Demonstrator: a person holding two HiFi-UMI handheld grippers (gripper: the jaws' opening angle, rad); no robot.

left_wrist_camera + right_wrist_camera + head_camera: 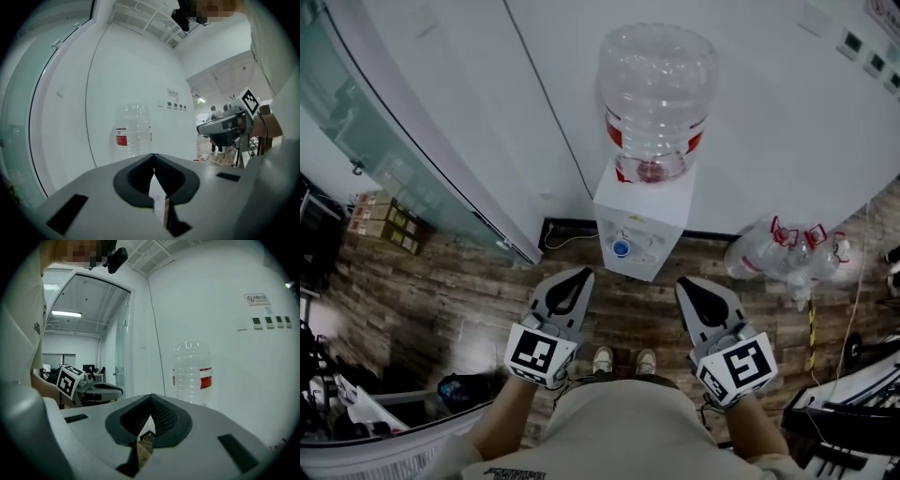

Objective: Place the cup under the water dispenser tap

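Facing the upright water dispenser (pixel 642 220), left gripper (pixel 579 276) and right gripper (pixel 684 283), fingers (pixel 136 180) together.

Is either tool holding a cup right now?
No: in the head view the left tool and right tool both show jaws together with nothing held.

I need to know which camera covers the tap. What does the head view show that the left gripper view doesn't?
Only the head view: the dispenser cabinet with its blue tap, the person's shoes, cardboard boxes. Only the left gripper view: distant people, the ceiling. Both: the big water bottle and the right tongs.
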